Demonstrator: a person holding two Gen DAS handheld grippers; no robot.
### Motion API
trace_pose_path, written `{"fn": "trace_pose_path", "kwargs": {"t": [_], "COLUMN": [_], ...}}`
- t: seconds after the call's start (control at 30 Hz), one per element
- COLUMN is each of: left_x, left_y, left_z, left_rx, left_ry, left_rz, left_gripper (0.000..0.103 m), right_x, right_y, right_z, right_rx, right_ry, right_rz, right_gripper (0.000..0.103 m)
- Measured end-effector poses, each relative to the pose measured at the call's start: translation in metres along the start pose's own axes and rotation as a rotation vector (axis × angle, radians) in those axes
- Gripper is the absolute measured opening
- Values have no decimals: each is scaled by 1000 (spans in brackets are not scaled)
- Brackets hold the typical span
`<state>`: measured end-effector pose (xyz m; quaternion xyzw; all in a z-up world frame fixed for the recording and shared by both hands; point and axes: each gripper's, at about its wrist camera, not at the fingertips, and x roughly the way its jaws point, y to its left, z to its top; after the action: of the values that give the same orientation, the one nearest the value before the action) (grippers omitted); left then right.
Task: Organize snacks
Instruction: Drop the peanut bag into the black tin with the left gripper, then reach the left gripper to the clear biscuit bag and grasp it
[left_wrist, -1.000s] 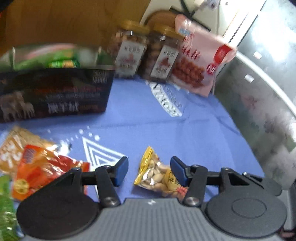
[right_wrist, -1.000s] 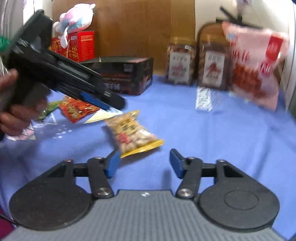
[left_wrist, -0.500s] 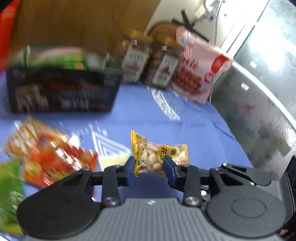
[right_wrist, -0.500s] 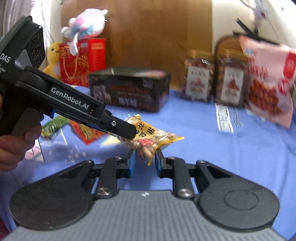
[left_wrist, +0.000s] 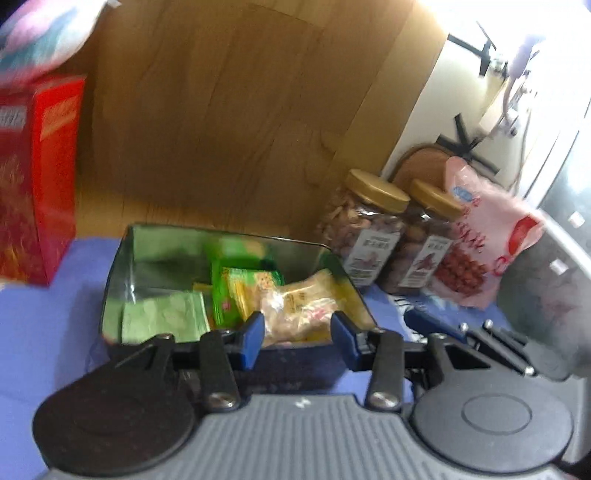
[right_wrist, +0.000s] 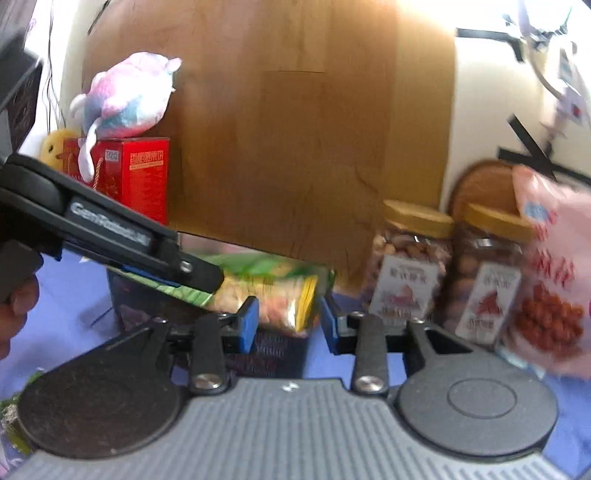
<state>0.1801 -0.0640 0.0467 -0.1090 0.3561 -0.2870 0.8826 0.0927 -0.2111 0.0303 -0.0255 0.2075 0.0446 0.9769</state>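
Over the near edge of the tin, among other snacks: peanut packet, seemingly just dropped. Left gripper spread, touching nothing firmly. Right gripper likewise parted beside it. Far right: jars, pink bag.

"GenRobot" on left gripper.

Tin box, glossy reflective metal inside. Peanut packet, clear crinkled plastic film. Jars, transparent plastic with matt gold lids. Backboard, smooth wood grain. Tabletop, matt blue cloth. Toy, soft plush. Red carton, printed card.
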Motion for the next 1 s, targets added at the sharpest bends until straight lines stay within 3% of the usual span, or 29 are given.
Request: {"fn": "trace_pose_path", "kwargs": {"t": [0.13,0.33,0.43,0.6,0.8,0.9,1.0], "left_x": [-42,-82,-92,-81,-65,-64,-65], "left_y": [22,51,68,88,101,103,98], "left_z": [-24,-61,-77,-85,-93,-102,-109], "left_rx": [-53,-109,-146,-193,-250,-251,-219], "left_ry": [-64,-56,-43,-10,38,72,90], "left_rz": [-35,16,40,57,67,59,39], "left_gripper": [40,40,40,40,41,41,41], "right_x": [-38,-44,-37,-7,43,13,-23], "right_y": [-3,7,23,31,12,23,30], "right_z": [-20,-46,-55,-47,-45,-57,-72], "right_rx": [61,130,108,113,255,175,139], "right_ry": [-13,122,171,217,345,319,324], "right_rz": [68,261,297,312,315,339,424], "right_gripper": [40,40,40,44,40,41,40]}}
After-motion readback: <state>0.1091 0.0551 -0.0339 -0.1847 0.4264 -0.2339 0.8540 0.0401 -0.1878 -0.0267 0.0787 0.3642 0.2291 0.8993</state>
